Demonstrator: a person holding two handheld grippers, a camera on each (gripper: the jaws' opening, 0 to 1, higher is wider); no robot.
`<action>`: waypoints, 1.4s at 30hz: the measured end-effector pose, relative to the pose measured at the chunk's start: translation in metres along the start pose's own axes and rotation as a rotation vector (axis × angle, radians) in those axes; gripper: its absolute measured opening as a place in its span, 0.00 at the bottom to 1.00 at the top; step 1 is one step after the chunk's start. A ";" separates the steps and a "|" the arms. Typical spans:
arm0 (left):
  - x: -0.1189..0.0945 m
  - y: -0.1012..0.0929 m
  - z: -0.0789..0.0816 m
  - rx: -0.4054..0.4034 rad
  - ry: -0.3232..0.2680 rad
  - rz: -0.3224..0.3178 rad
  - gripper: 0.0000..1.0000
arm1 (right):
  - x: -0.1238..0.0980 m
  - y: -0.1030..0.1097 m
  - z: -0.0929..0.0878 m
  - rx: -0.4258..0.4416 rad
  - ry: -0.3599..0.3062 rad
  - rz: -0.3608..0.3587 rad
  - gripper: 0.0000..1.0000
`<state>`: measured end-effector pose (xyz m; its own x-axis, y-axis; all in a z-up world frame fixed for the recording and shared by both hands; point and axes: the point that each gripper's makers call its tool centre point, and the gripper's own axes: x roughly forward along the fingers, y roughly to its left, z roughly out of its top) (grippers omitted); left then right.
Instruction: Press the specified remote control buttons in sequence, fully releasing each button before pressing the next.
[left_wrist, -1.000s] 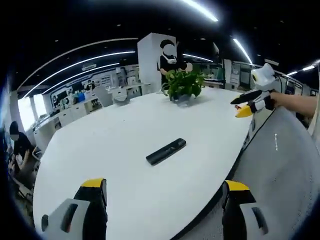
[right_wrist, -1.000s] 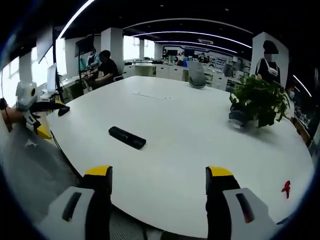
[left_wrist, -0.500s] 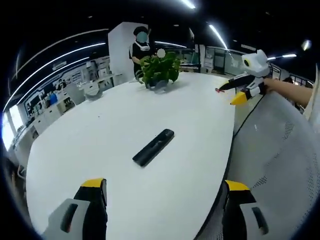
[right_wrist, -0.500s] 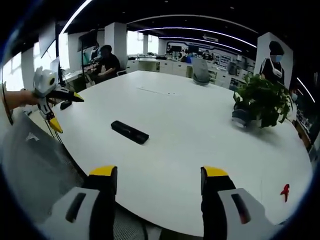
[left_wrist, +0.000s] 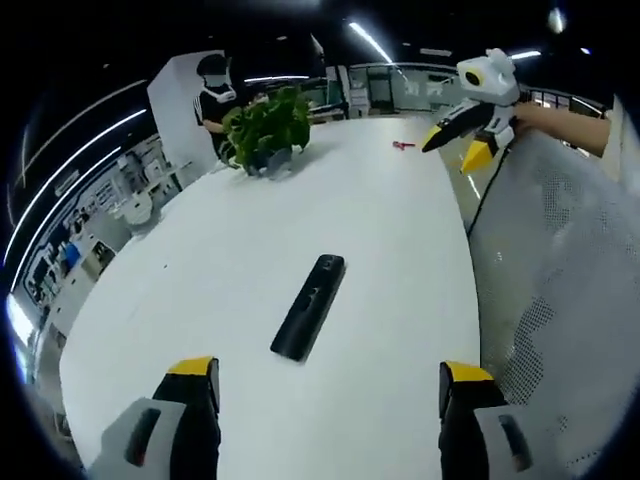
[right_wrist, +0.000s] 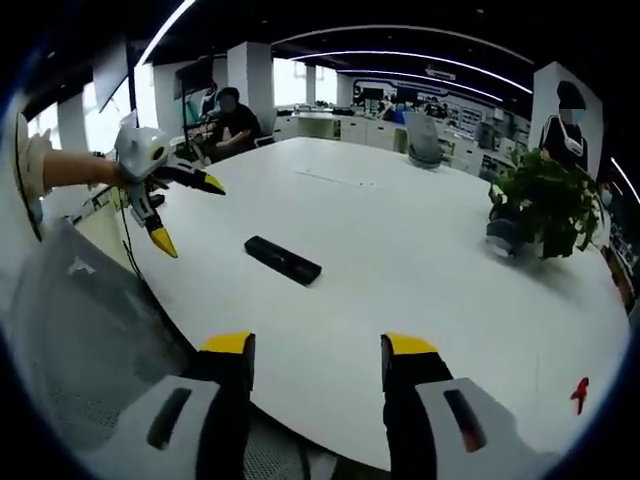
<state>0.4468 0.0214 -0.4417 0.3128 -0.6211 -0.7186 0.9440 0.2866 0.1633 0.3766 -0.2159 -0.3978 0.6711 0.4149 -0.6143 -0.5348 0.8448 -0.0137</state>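
A black remote control (left_wrist: 308, 320) lies flat on the white oval table (left_wrist: 200, 250), buttons up. My left gripper (left_wrist: 328, 385) hovers over the table's near edge just short of the remote, jaws wide apart with nothing between them. The right gripper view has the remote (right_wrist: 283, 260) ahead and to the left of my right gripper (right_wrist: 318, 350), which is open and empty at the table's edge. Each gripper appears in the other's view, held in a hand off the table: the right gripper (left_wrist: 455, 148) open, the left gripper (right_wrist: 188, 214) open.
A potted green plant (left_wrist: 265, 125) (right_wrist: 545, 200) stands at the far side of the table. A small red object (left_wrist: 403, 145) (right_wrist: 580, 393) lies near the table's edge. Grey mesh chair backs (left_wrist: 560, 300) (right_wrist: 80, 330) stand beside the table. A person (right_wrist: 235, 120) sits at a desk beyond.
Both grippers have come closer to the table and the remote. The right gripper's jaws have narrowed a little. The remote has stayed in place.
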 end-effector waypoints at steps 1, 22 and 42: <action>0.003 0.000 0.000 0.000 0.006 -0.013 0.92 | 0.000 0.001 0.001 -0.001 -0.001 0.003 0.50; 0.063 0.018 -0.011 -0.052 0.160 -0.158 0.73 | 0.003 0.006 -0.007 -0.043 0.052 0.024 0.37; 0.091 0.031 -0.017 -0.082 0.251 -0.209 0.47 | 0.004 0.004 -0.012 -0.011 0.074 0.029 0.31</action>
<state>0.5030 -0.0138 -0.5132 0.0679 -0.4771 -0.8762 0.9703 0.2359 -0.0533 0.3709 -0.2151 -0.4102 0.6157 0.4125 -0.6714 -0.5595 0.8288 -0.0039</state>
